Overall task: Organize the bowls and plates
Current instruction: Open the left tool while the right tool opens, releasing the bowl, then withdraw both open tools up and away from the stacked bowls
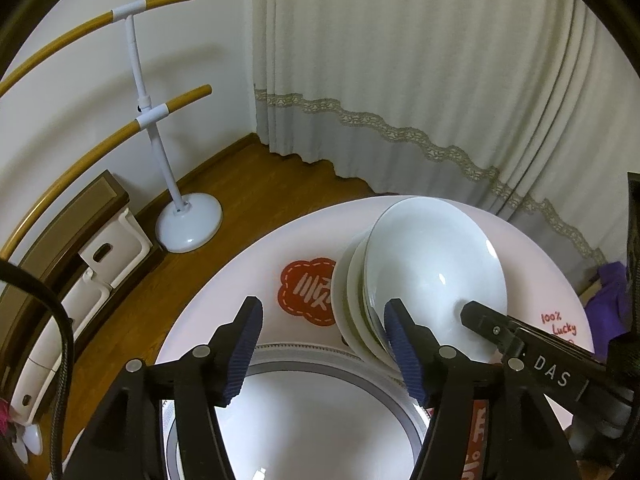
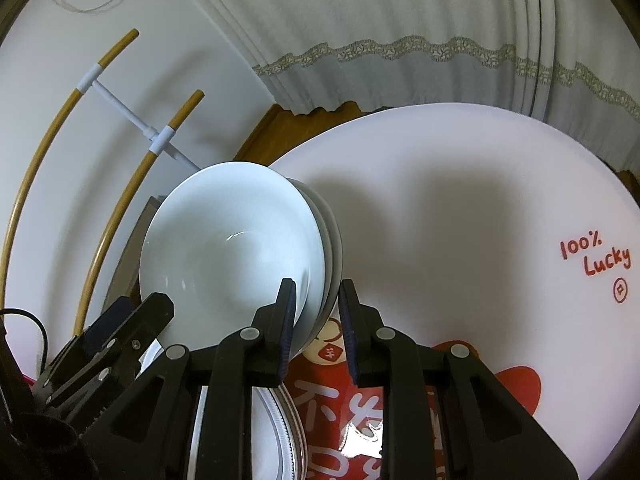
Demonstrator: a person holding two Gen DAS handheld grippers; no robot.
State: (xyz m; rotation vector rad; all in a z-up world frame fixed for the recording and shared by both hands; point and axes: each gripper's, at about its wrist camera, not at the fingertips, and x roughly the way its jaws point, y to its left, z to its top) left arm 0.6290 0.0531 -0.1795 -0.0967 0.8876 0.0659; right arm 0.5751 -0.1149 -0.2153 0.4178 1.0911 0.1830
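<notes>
A: We are mid-stacking. Our right claw (image 2: 316, 312) clamps the near rim of the nested bowls (image 2: 240, 248) and holds them tilted above the desk (image 2: 460, 200).

B: And our left claw (image 1: 324, 344)? Its jaws stand about half wide with nothing between them; its right pad sits just beside the bowls' rim, not pressing that we can see.

A: Agreed, the left has let go. Beneath it lies the grey-rimmed plate (image 1: 320, 412), directly under the left claw and just left of the right claw.

B: So the next move, we judge, is to lower the bowls level, onto the plate or beside it, and the left claw must clear out first. The tilt could let an inner bowl slip.

A: Count: we see 3 rims in the nest, so 3 bowls, though another may hide inside. 1 plate for sure; stacked edges hint at more, but we cannot tell.
</notes>
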